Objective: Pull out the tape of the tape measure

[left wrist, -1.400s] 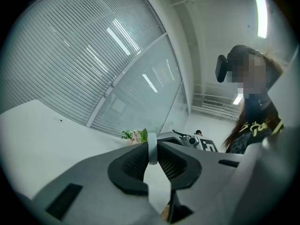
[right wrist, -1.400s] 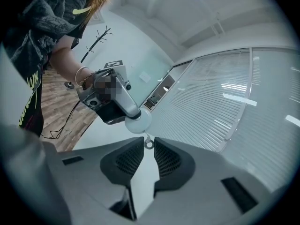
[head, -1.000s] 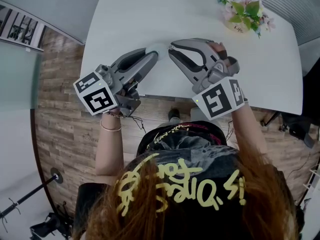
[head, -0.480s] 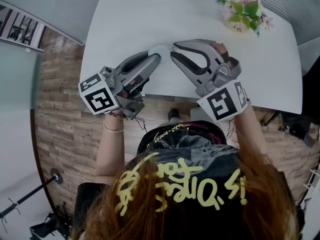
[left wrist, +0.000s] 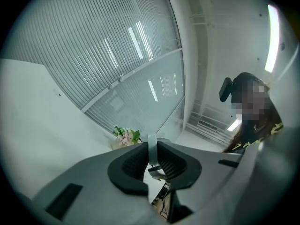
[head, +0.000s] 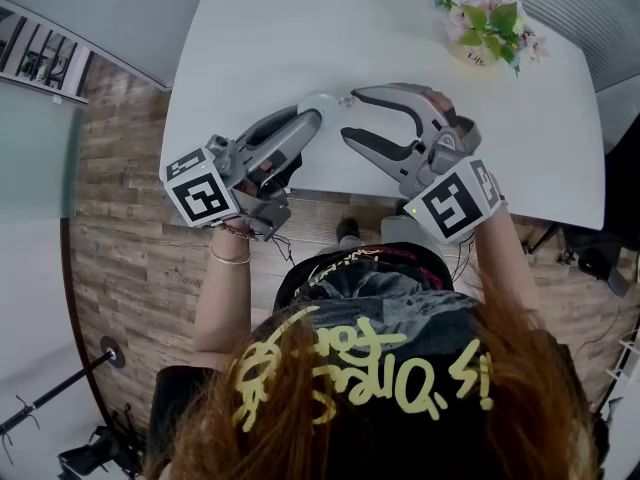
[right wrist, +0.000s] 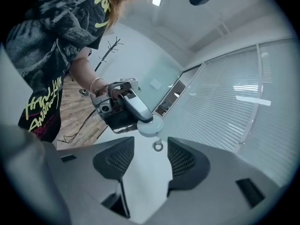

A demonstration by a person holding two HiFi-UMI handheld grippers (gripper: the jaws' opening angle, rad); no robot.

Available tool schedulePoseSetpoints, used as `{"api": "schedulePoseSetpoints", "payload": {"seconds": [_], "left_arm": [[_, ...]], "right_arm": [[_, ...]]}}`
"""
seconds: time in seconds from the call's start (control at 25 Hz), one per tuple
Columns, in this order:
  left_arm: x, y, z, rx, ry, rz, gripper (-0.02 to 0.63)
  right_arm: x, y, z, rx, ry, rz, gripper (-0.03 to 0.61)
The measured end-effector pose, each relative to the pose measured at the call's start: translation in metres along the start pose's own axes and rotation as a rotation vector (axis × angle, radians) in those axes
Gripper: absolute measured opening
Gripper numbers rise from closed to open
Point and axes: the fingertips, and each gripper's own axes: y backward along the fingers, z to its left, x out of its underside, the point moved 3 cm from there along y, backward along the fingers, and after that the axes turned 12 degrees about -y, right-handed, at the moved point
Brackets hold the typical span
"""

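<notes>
My left gripper (head: 312, 110) pinching the round white tape measure (head: 322, 102) edge-on over the white table (head: 380, 18), my right gripper (head: 348, 115) facing it, jaws just swung apart, the tape's pull ring (right wrist: 158, 146) hanging between them, unpressed.

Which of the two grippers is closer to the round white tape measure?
Left. The left gripper has its fingers clamped on the tape measure. The right gripper faces it just apart; its fingers have just been opening, with the tape's pull ring loose between them.
</notes>
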Motion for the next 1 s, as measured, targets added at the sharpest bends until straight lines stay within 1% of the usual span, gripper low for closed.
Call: {"api": "schedulePoseSetpoints", "payload": {"seconds": [0.08, 0.16, 0.4, 0.52, 0.64, 1.0], "left_arm": [[0.004, 0.000, 0.001, 0.000, 0.012, 0.008, 0.058], [0.008, -0.002, 0.002, 0.004, 0.021, 0.022, 0.058], [0.017, -0.008, -0.001, 0.027, 0.025, 0.060, 0.058], [0.019, -0.010, -0.002, 0.033, 0.016, 0.075, 0.058], [0.020, -0.012, -0.003, 0.037, 0.011, 0.083, 0.058], [0.021, -0.013, -0.002, 0.031, 0.000, 0.078, 0.058]], "right_arm": [[0.001, -0.002, 0.003, -0.031, -0.037, -0.015, 0.236], [-0.001, -0.004, 0.005, -0.052, -0.050, -0.027, 0.247], [-0.006, -0.012, 0.008, -0.097, -0.025, -0.006, 0.247], [-0.004, -0.015, 0.008, -0.111, -0.032, 0.007, 0.245], [-0.006, -0.016, 0.008, -0.108, -0.043, 0.001, 0.245], [-0.005, -0.019, 0.010, -0.094, 0.013, 0.020, 0.229]]}}
